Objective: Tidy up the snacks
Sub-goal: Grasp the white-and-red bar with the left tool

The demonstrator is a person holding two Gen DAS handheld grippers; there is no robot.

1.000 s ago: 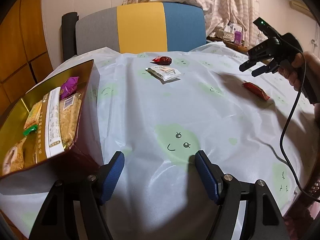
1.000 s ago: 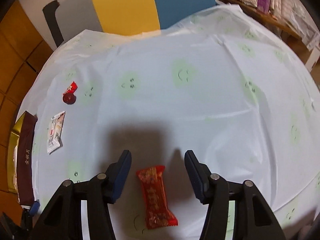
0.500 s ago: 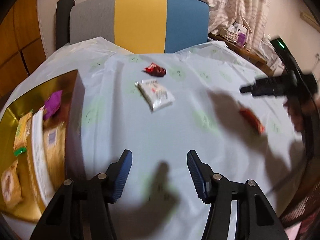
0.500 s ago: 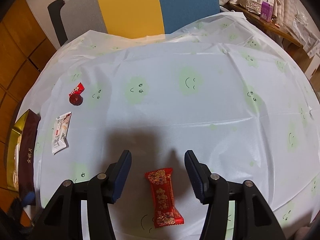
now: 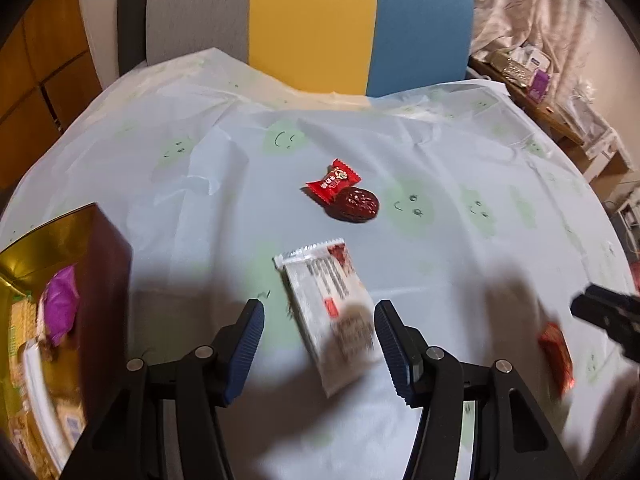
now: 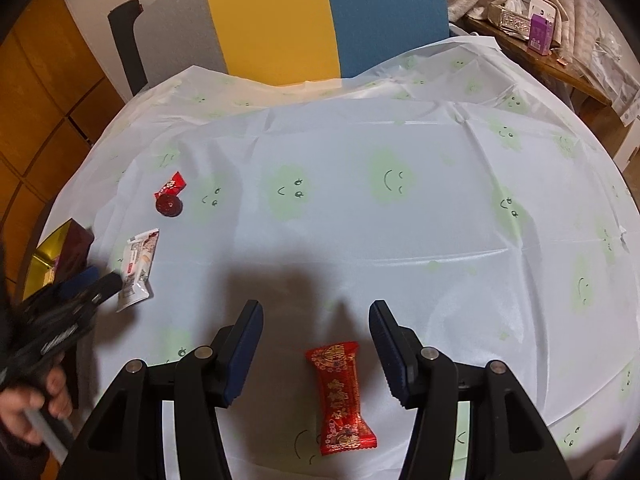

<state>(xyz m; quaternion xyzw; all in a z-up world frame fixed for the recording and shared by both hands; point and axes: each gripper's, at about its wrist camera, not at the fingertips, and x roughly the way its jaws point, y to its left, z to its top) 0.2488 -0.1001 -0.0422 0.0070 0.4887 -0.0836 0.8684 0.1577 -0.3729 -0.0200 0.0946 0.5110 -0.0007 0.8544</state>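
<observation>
The left gripper (image 5: 318, 346) has swung away from the gold snack box (image 5: 48, 240) and now straddles the white wafer packet (image 5: 330, 312), jaws apart, untouched. The right gripper (image 6: 316, 346) still hovers, half-open, over the red candy bar (image 6: 340, 396). Two pickups look imminent.

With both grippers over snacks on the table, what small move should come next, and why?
Probably lower the left gripper and close on the white rectangular snack packet. The packet lies flat between its open jaws, untouched, and the gold-lined box holding other snacks sits just to the left.
</observation>
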